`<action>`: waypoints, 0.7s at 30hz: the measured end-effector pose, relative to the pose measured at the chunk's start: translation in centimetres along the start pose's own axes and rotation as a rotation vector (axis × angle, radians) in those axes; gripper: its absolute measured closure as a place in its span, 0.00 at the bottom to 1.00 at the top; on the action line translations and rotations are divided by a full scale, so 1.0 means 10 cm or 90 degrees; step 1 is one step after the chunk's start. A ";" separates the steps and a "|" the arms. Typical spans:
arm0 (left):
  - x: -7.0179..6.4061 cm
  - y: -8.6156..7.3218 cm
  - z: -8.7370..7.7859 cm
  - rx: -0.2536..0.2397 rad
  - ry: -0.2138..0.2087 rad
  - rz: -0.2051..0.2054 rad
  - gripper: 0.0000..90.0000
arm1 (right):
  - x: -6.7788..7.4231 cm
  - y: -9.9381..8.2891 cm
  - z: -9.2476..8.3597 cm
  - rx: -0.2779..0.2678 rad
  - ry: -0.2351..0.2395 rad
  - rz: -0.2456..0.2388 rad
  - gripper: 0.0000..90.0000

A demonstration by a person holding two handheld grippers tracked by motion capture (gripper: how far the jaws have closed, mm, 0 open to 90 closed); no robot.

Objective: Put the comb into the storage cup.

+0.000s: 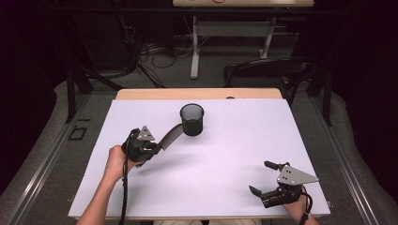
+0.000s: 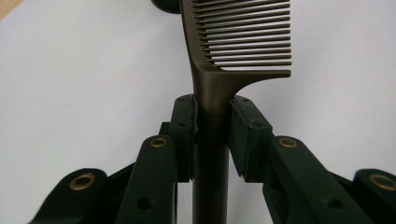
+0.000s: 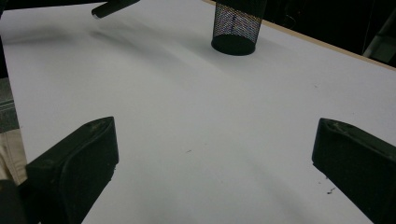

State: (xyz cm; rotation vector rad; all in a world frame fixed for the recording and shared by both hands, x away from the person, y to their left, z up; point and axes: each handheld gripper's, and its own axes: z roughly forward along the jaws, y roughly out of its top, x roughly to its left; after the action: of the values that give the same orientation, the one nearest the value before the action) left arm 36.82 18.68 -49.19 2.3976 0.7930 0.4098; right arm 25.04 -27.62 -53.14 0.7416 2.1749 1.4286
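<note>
A dark brown comb [image 1: 172, 136] [image 2: 219, 84] is clamped by its handle in my left gripper [image 1: 155, 148] [image 2: 212, 121], which is shut on it. The comb's toothed end reaches up and right toward a black mesh cup [image 1: 192, 119] [image 3: 236, 28] standing upright at the back middle of the table; the comb tip is close beside the cup, and I cannot tell if they touch. My right gripper [image 1: 263, 177] [image 3: 215, 158] rests near the front right edge, jaws wide open with nothing between them.
The white table top [image 1: 225, 154] has a wooden strip [image 1: 197, 93] along its far edge. Beyond it stand a black chair [image 1: 270, 70] and another desk's legs [image 1: 195, 51] with cables on the floor.
</note>
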 end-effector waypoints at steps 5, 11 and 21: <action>-0.02 -0.01 0.00 -0.013 0.002 -0.004 0.80 | 0.00 0.00 0.00 0.003 -0.001 0.002 0.00; -0.05 -0.02 0.01 -0.030 0.001 -0.011 0.80 | 0.00 0.00 0.00 0.001 0.000 0.001 0.00; -0.09 -0.07 -0.01 -0.074 0.012 -0.030 0.80 | 0.00 0.01 0.01 0.000 0.002 0.000 0.00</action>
State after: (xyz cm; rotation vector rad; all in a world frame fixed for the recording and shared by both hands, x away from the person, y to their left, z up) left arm 35.73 18.61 -49.63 2.2660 0.8109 0.4484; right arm 25.12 -27.58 -53.09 0.7410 2.1768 1.4304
